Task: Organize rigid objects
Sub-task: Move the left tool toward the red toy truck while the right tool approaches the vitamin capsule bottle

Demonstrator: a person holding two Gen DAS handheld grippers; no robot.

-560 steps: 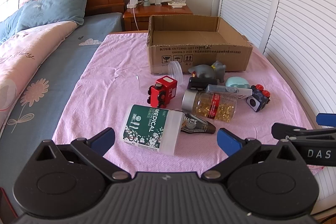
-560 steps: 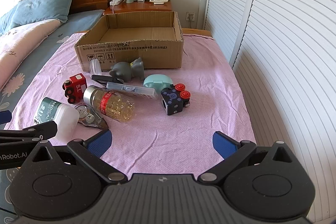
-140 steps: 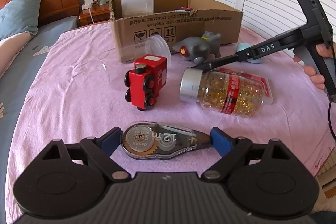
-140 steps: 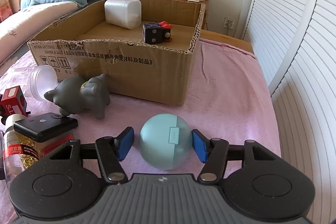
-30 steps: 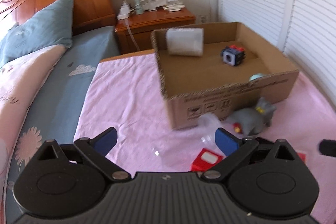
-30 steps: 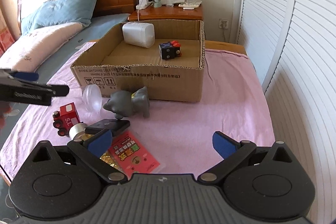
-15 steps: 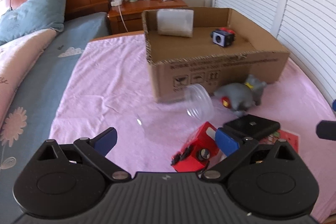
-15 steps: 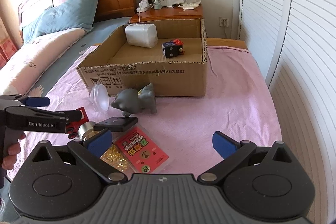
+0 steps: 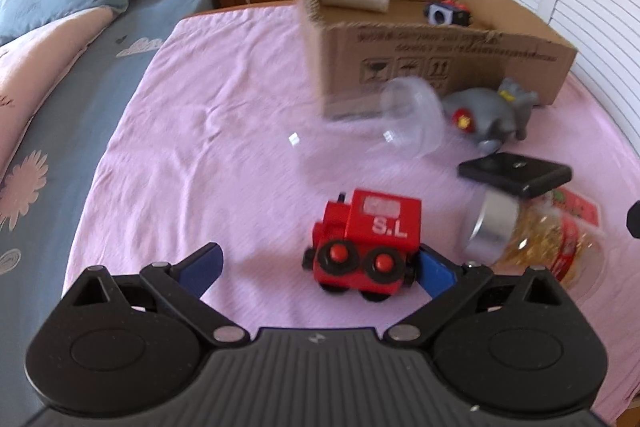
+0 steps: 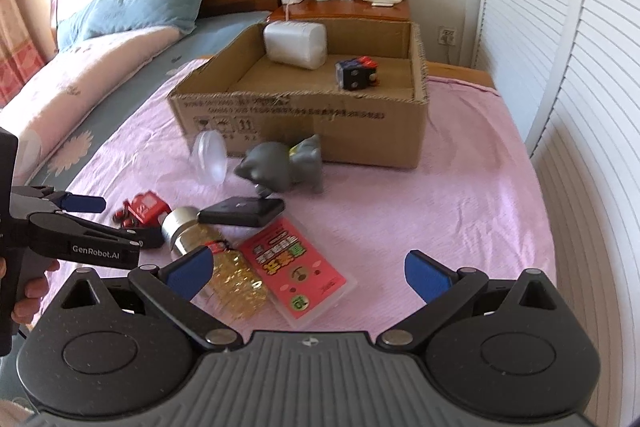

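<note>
A red toy train (image 9: 366,241) stands on the pink cloth between the open fingers of my left gripper (image 9: 318,267), closer to the right finger; it also shows in the right wrist view (image 10: 142,211). My right gripper (image 10: 308,271) is open and empty above a pill bottle (image 10: 218,263) and a pink card (image 10: 294,269). The cardboard box (image 10: 300,115) holds a white container (image 10: 295,45) and a dark cube toy (image 10: 356,73). A grey animal toy (image 10: 282,167), a black flat device (image 10: 242,211) and a clear cup (image 9: 400,123) lie in front of the box.
The pink cloth (image 9: 200,131) covers the bed's end. A blue pillow (image 10: 140,3) and pink quilt lie to the left. A nightstand (image 10: 344,11) with a fan stands behind the box. White slatted doors (image 10: 580,67) run along the right.
My left gripper has dropped lower and closer to the red train, which now sits between its fingers. My right gripper has moved slightly nearer to the bottle and card.
</note>
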